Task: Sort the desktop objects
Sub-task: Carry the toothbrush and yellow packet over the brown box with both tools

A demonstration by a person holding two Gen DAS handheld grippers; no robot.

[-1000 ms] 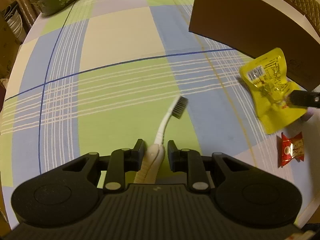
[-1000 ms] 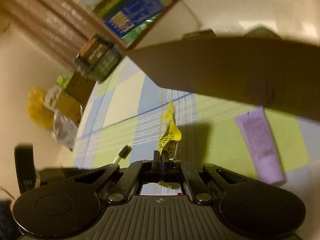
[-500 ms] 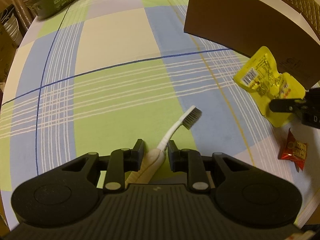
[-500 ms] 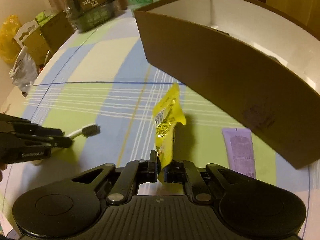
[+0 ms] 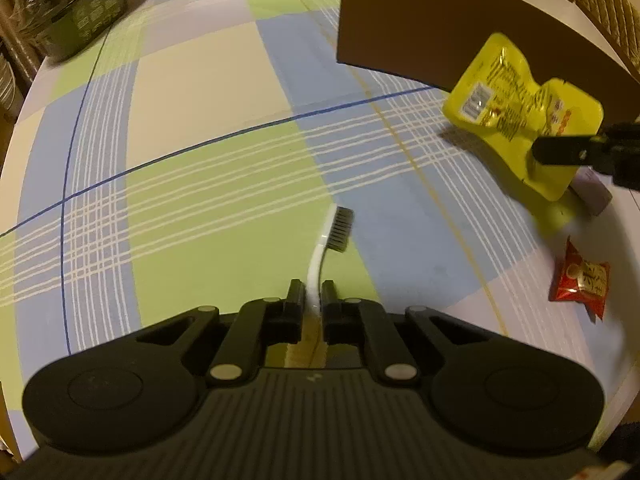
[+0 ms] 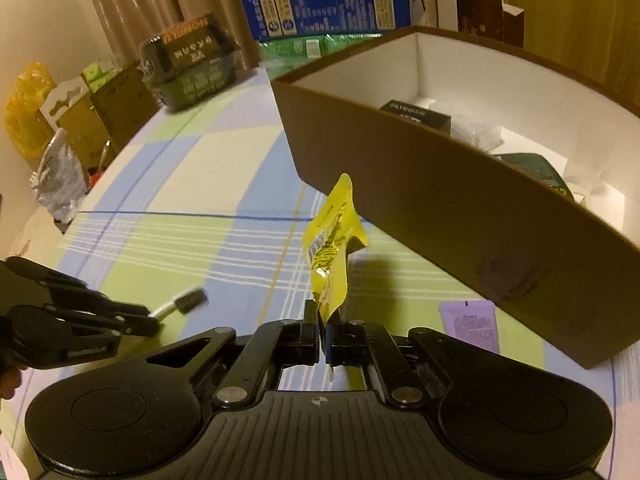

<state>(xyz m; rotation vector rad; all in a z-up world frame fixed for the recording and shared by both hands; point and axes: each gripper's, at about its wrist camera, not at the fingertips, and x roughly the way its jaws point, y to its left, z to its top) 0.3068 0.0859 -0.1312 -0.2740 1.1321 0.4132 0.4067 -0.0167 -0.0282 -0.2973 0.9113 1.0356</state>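
My left gripper (image 5: 312, 294) is shut on the neck of a white toothbrush (image 5: 340, 232), whose dark bristle head points forward over the checked tablecloth. From the right wrist view the left gripper (image 6: 150, 322) comes in from the left with the toothbrush (image 6: 190, 300) sticking out past its fingers. My right gripper (image 6: 322, 316) is shut on the lower edge of a yellow snack packet (image 6: 330, 248), which stands upright above the cloth, close to the near wall of the brown cardboard box (image 6: 420, 200). The left wrist view shows the yellow packet (image 5: 508, 120) in front of the box (image 5: 420, 28).
A purple tube (image 6: 472, 326) lies by the box wall. A red sweet wrapper (image 5: 580, 284) lies near the table's right edge. Inside the box are a small black carton (image 6: 416, 114) and a dark packet (image 6: 532, 168). A black-green pack (image 6: 192, 64) and stacked cartons (image 6: 328, 8) stand at the far edge.
The left jaws have closed on the toothbrush, and its head now points straight ahead. The right gripper has rolled level and carried the yellow packet closer to the box.
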